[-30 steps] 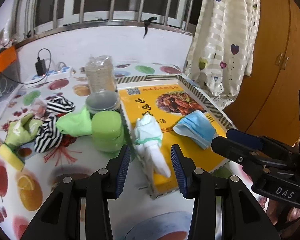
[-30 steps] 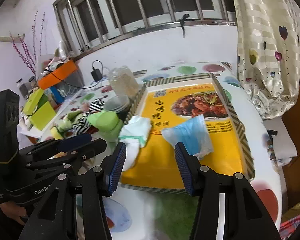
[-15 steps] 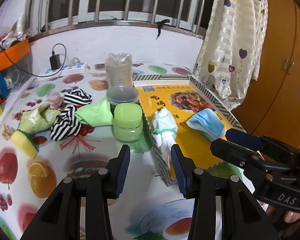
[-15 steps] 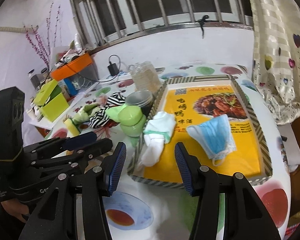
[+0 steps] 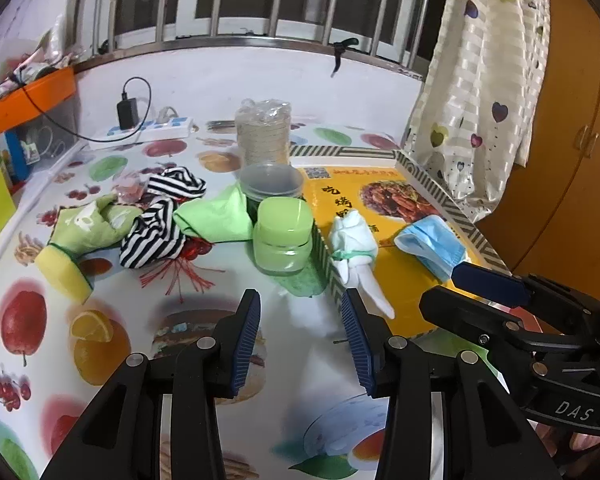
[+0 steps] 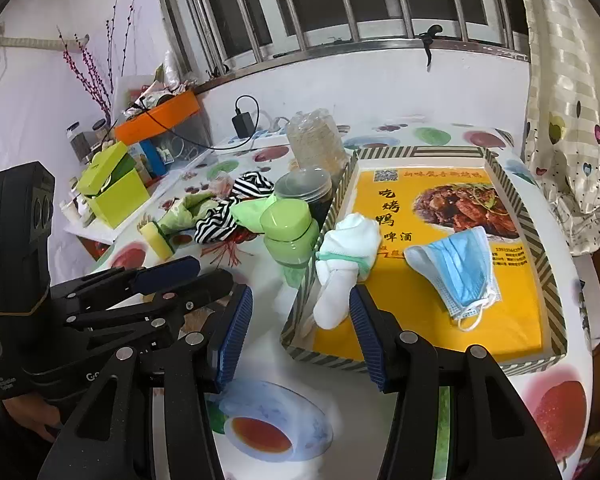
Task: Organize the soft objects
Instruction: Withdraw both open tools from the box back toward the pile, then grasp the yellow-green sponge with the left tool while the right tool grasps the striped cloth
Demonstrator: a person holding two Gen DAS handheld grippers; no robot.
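Observation:
A white rolled sock (image 5: 354, 244) (image 6: 346, 252) hangs over the near left rim of a yellow tray (image 5: 404, 280) (image 6: 420, 300). A blue face mask (image 5: 430, 246) (image 6: 460, 268) lies inside the tray. Left of the tray lie a striped cloth (image 5: 160, 224) (image 6: 220, 216), a green cloth (image 5: 216, 220) (image 6: 248, 212) and a pale green glove (image 5: 88, 228). My left gripper (image 5: 300, 312) (image 6: 212, 271) is open and empty, above the table in front of the tray's corner. My right gripper (image 6: 300, 304) (image 5: 440, 286) is open and empty, short of the sock.
A green jar (image 5: 284, 236) (image 6: 290, 232) stands against the tray's left rim, with clear tubs (image 5: 270, 184) and a wrapped stack (image 5: 264, 132) behind it. A yellow sponge (image 5: 62, 274) lies at the left. A power strip (image 5: 140, 134) sits by the wall; a curtain (image 5: 480, 80) hangs at right.
Both grippers have drawn back from the tray, so the sock and mask look farther away. Both stay open and empty, and nothing on the table has moved.

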